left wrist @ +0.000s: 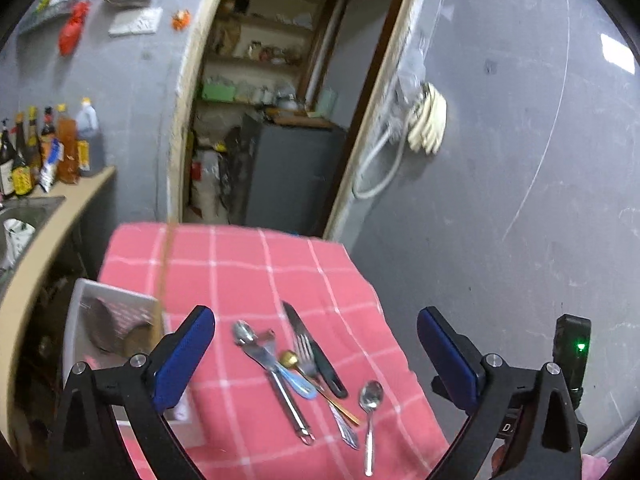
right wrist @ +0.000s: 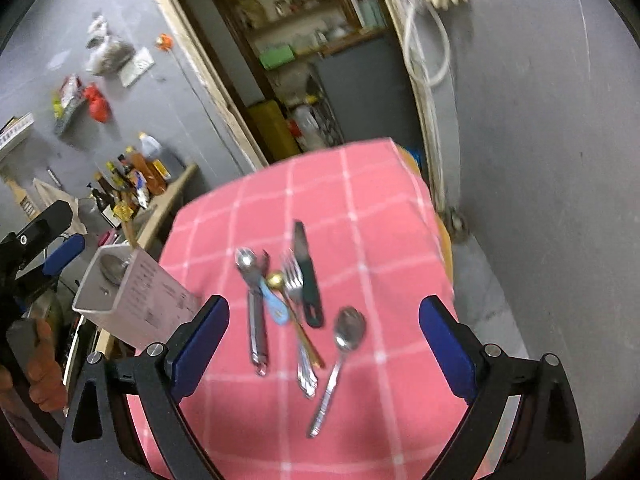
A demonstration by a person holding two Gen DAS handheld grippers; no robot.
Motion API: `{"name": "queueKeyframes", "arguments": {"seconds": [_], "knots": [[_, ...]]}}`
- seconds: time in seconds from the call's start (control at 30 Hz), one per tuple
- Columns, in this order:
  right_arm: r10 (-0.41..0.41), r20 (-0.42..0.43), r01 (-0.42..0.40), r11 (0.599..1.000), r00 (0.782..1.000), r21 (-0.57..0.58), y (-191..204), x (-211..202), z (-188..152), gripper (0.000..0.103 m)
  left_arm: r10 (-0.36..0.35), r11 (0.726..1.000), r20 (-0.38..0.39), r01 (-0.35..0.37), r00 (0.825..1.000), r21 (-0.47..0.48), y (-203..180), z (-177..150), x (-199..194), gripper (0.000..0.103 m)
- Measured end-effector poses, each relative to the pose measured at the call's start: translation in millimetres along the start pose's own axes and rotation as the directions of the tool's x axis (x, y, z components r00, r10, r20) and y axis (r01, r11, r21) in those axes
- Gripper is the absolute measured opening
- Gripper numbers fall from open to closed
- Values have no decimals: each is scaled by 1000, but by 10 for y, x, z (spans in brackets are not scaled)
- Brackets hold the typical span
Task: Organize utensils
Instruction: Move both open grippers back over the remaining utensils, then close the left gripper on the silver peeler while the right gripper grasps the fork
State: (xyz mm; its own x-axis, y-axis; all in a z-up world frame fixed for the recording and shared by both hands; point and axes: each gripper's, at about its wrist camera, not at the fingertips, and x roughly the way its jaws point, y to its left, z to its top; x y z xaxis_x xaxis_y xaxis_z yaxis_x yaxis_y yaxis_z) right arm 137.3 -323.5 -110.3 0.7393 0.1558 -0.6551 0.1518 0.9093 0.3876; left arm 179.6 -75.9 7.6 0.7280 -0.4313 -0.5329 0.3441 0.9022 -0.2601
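Both wrist views above the pink cloth — angled downward, fairly near — shared cutlery pile.

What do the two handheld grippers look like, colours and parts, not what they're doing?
Both match. The left gripper and right gripper have black triangular finger frames with cut-outs, silver round bolts and blue rectangular pads. A black box with a green light sits beside the left one. A bare hand shows, no sleeve visible.

A row of sauce bottles stands along the back edge of the counter, beside the sink. Pale gloves hang on the grey wall right of the doorway, and a red bag hangs left of it.
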Motion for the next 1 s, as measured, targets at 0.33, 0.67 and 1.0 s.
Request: {"name": "queueKeyframes", "arguments": {"seconds": [0.33,0.67,1.0], "knots": [[40,-121,-36,999,992,28,-431,477,-117,93,83,994,-242,-97,967,-50,-83,-290,790,102],[136,-197,-154,985,971,-79,-424,1015,96,51,183,971,-387,-228,904,-74,129,-516,1338,96],[261,-287,-328,919,922,-217,3,1613,394,31,205,941,-490,-308,847,-139,453,-698,1669,58]]}}
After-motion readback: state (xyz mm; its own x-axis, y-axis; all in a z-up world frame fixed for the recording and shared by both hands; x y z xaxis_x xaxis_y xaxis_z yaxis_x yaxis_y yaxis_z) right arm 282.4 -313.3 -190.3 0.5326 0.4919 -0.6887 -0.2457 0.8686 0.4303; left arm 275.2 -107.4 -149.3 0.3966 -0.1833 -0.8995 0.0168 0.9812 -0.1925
